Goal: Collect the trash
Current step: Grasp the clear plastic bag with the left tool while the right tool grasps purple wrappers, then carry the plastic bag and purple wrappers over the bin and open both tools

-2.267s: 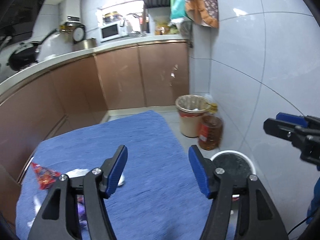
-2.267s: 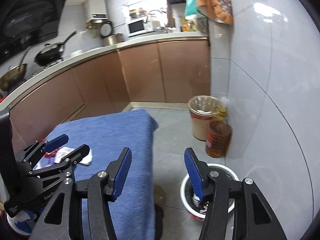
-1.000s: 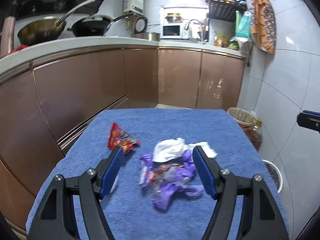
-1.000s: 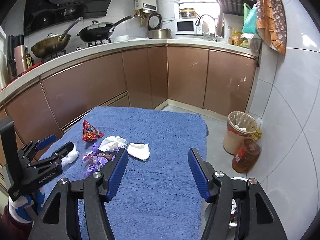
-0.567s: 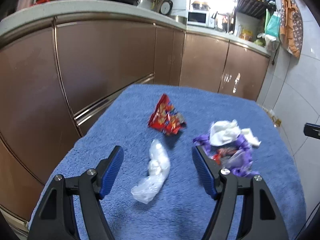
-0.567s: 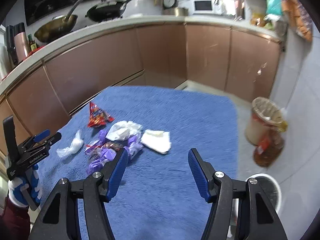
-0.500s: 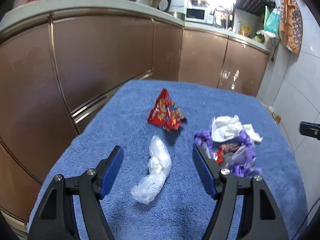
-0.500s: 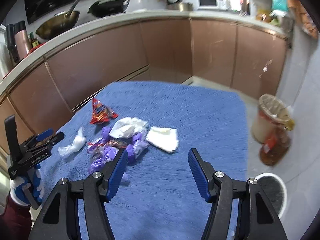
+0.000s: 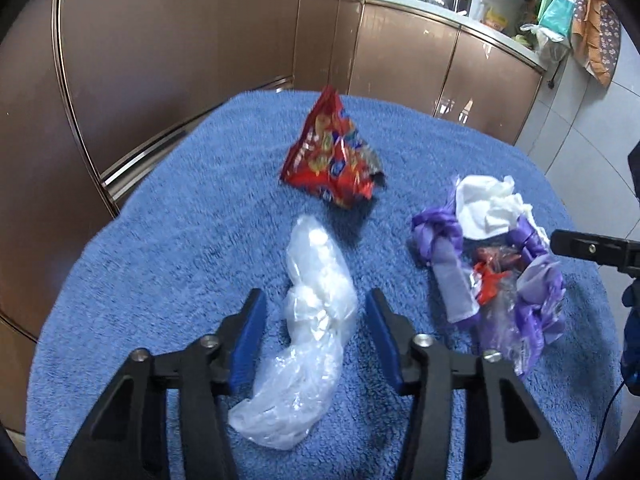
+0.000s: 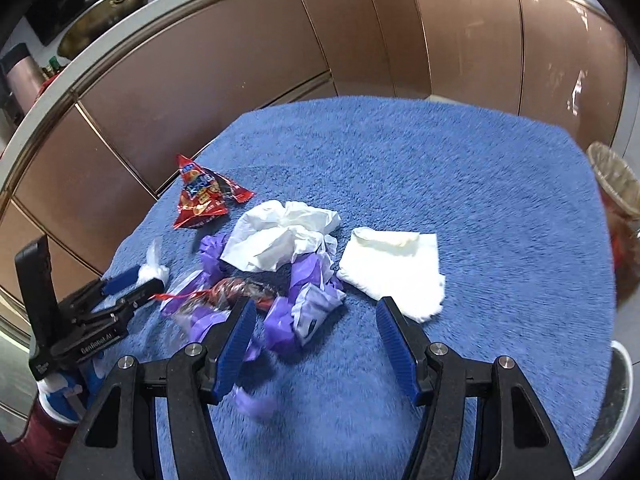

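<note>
Left wrist view: left gripper (image 9: 316,334) low over blue towel (image 9: 168,248), jaws just narrowed around clear plastic bag (image 9: 308,320), pads not yet pressing it. Red snack wrapper (image 9: 332,160) beyond, near towel's far edge; purple wrapper heap (image 9: 500,280) to the right, well inside the border. Right wrist view: right gripper (image 10: 316,332) half open and empty above the heap, folded white napkin (image 10: 396,268) just beside; bare towel ahead and rightward. Compared with half a second earlier, both grippers lower and closer to the trash.
</note>
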The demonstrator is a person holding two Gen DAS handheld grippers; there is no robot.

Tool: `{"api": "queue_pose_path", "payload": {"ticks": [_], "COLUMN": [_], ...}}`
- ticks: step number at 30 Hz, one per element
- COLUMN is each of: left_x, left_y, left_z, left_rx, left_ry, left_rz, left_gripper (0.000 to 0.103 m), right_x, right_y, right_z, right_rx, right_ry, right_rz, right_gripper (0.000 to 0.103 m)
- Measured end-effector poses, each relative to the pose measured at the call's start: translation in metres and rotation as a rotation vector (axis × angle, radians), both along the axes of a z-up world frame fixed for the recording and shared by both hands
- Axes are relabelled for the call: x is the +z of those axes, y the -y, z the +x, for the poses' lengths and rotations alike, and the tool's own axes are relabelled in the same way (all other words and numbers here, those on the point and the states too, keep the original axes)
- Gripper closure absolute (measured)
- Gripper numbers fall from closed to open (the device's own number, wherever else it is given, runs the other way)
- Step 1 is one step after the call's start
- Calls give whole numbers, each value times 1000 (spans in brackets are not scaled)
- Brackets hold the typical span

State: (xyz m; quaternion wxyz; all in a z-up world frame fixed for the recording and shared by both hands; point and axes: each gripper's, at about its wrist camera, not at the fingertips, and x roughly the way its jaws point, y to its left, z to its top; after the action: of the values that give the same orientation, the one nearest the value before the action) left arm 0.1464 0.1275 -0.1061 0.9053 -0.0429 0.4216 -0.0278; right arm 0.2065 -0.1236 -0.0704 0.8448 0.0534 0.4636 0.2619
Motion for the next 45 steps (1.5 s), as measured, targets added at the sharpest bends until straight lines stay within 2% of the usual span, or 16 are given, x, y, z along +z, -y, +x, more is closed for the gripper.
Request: {"api": "queue_pose_path", "payload": {"ticks": [4,6,9,12,21,34,38,45], "left_x": [-2,-3,-3,1,42,120,140,156], "left_y": [-1,0,1,1,4,16,28,66], "left_z": [0,0,-2,-8,-39,-94,-107,-109], "left_rx": [-6,-5,0,10,18,13,-17,-97], "left_ry": [-5,-6,-2,5,91,260,300,332], "left_rz": [-6,-1,3,-1,2,-12,-25,-42], "left_gripper": [69,73,74,74,75,75,75,75], "right_x": [-13,-19,-24,-20,17,96,114,138], "right_y": [-3,-6,-9,-10,6,60,81,134], "right_z": [11,14,16,12,-21,-104,-132,-175], "right_rx": [4,10,24,31,16,-81,-127,-256], "right_ry": [-43,-59,-75,-53,51,246,304,395], "right_rz": [21,29,44,37,16,72,89,77], "right_gripper": [49,55,67,78,79,79,79,79]}}
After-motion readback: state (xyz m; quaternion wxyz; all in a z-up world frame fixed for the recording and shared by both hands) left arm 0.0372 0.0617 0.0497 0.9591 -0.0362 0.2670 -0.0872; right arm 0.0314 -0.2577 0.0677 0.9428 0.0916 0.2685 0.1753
